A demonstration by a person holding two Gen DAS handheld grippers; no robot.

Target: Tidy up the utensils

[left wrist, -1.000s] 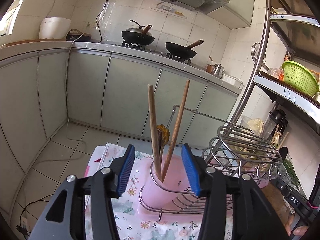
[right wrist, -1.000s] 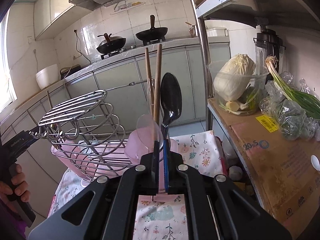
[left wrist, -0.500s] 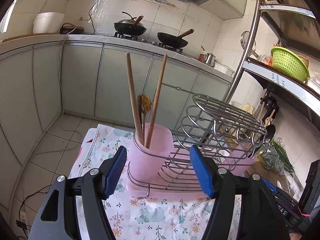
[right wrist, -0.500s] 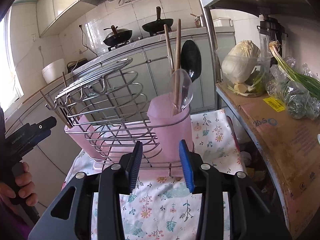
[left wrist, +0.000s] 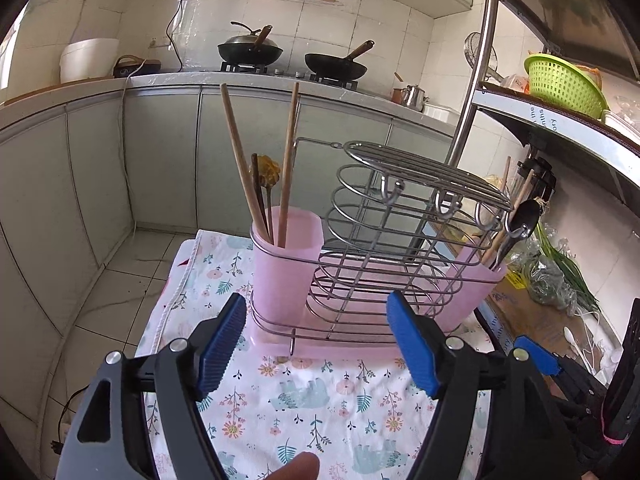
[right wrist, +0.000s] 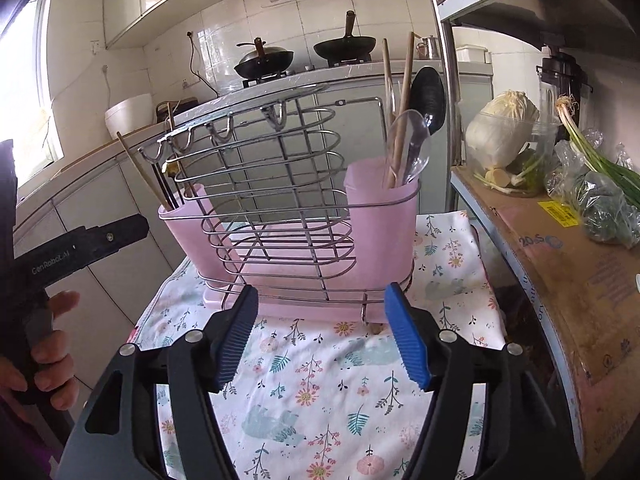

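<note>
A wire utensil rack (left wrist: pixel 384 240) with a pink base stands on a flowered cloth (left wrist: pixel 312 400). Its left pink cup (left wrist: pixel 286 264) holds two wooden chopsticks (left wrist: pixel 240 160) and thin dark sticks. Its right pink cup (right wrist: pixel 382 220) holds chopsticks, a black spoon (right wrist: pixel 429 98) and a clear spoon (right wrist: pixel 412 148). My left gripper (left wrist: pixel 316 344) is open and empty, just short of the rack. My right gripper (right wrist: pixel 320 340) is open and empty in front of the rack's other side. The rack also shows in the right wrist view (right wrist: pixel 272 184).
A metal shelf post (left wrist: pixel 472 80) and a shelf with a cardboard box (right wrist: pixel 568 264), cabbage (right wrist: pixel 500 128) and green onions stand right of the rack. Kitchen counter with woks (left wrist: pixel 250 50) lies behind. The tiled floor drops away at the left.
My right gripper has let go of the clear spoon, now standing in the right cup, opened and drawn back. My left gripper has opened wider and drawn back from the left cup.
</note>
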